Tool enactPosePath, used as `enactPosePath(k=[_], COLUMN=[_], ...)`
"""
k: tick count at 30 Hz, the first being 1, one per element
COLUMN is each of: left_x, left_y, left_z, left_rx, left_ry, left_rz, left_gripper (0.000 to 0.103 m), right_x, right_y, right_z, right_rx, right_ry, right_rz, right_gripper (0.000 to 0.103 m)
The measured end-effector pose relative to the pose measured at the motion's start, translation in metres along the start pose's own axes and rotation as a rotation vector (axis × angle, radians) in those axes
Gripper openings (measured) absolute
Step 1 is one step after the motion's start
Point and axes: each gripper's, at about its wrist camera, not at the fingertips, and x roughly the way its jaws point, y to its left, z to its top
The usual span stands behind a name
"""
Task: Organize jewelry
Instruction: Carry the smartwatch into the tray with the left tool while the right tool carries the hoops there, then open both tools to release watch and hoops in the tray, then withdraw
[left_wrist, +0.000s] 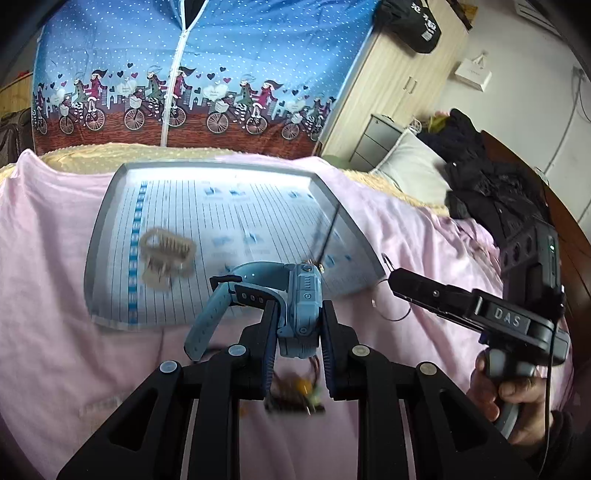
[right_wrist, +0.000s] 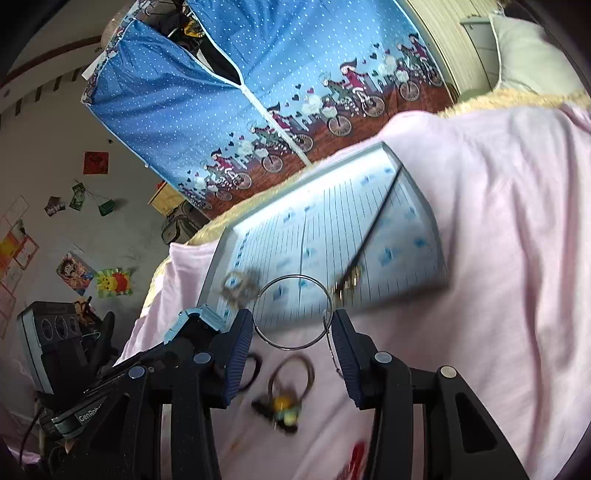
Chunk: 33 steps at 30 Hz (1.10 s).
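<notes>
While both claws hang over the pink-covered bed (left_wrist: 55, 258), each carries one item toward the tray (left_wrist: 110, 206) that lies on it. The left claw (left_wrist: 297, 325) is closed on a blue watch (left_wrist: 303, 295), gripping the case on edge; the strap (left_wrist: 210, 317) arcs out to its left and the watch sits just short of the tray's near edge. The right claw (right_wrist: 291, 332) stands moderately open with a thin wire hoop (right_wrist: 293, 312) spanning the gap between its fingers, seemingly held by light contact at both sides; the hoop overlaps the tray's near edge in the right wrist view. On the tray already lie a beige clip (left_wrist: 166, 254) near its left side and a dark stick pin (left_wrist: 327, 236) along its right side. A beaded ring bundle (right_wrist: 284, 398) remains on the bed, below both claws. Judged from this, the tray lies directly ahead of both claws, the watch's long axis running across the left claw's approach; the right claw seems slightly nearer.
</notes>
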Motion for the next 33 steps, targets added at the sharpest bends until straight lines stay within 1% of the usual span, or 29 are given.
enactPosePath(k=[4,8,10,13,15,18,19,20,21,22,23,24,25,26,27,29,30,31,33], left_x=[0.030,0.052,0.062,0.073,0.077,0.076,0.075,0.073,0.069,0.063,0.057,0.051,0.044,0.036,0.025,0.004,-0.006,-0.019,-0.043], left_y=[0.022,0.039,0.046,0.054,0.056,0.056,0.056,0.056,0.056,0.056,0.057,0.057,0.058,0.058,0.057,0.052,0.049,0.044,0.032], left_z=[0.020,0.023,0.021,0.017,0.014,0.013,0.013,0.014,0.014,0.015,0.015,0.016,0.017,0.018,0.018,0.016,0.015,0.013,0.011], left_rx=[-0.052,-0.043,-0.047,-0.055,-0.061,-0.067,-0.071,-0.079,-0.085,-0.090,-0.097,-0.105,-0.114,-0.123,-0.128,-0.124,-0.119,-0.107,-0.065], left_ry=[0.000,0.031,0.048,0.078,0.090,0.090,0.090,0.083,0.067,0.049,0.035,0.024,0.014,-0.001,-0.025,-0.078,-0.104,-0.140,-0.206], left_rz=[-0.018,0.003,0.012,0.031,0.028,0.030,0.024,0.017,0.018,0.026,0.039,0.047,0.053,0.061,0.076,0.110,0.124,0.137,0.167], left_gripper=[0.018,0.018,0.018,0.020,0.020,0.025,0.030,0.036,0.038,0.046,0.057,0.063,0.075,0.081,0.084,0.099,0.101,0.101,0.101], right_x=[0.025,0.050,0.059,0.070,0.075,0.080,0.081,0.082,0.083,0.081,0.079,0.076,0.072,0.068,0.062,0.046,0.038,0.028,0.008], right_y=[0.001,-0.004,-0.006,-0.008,-0.009,-0.009,-0.009,-0.008,-0.008,-0.007,-0.006,-0.006,-0.004,-0.003,-0.001,0.005,0.008,0.011,0.018], right_z=[0.022,0.029,0.027,0.022,0.019,0.014,0.014,0.013,0.012,0.011,0.011,0.010,0.010,0.009,0.008,0.005,0.003,0.000,-0.004], right_rx=[-0.056,-0.107,-0.125,-0.176,-0.202,-0.232,-0.242,-0.254,-0.265,-0.275,-0.284,-0.291,-0.297,-0.301,-0.306,-0.319,-0.323,-0.327,-0.336], right_ry=[-0.019,-0.010,0.005,0.036,0.046,0.068,0.075,0.081,0.082,0.076,0.065,0.056,0.047,0.035,0.019,-0.029,-0.049,-0.077,-0.131], right_rz=[-0.046,-0.103,-0.126,-0.185,-0.218,-0.246,-0.252,-0.261,-0.275,-0.292,-0.302,-0.311,-0.319,-0.325,-0.329,-0.322,-0.317,-0.307,-0.281], right_gripper=[0.042,0.042,0.042,0.042,0.043,0.043,0.044,0.051,0.055,0.061,0.061,0.062,0.065,0.072,0.075,0.089,0.094,0.103,0.103])
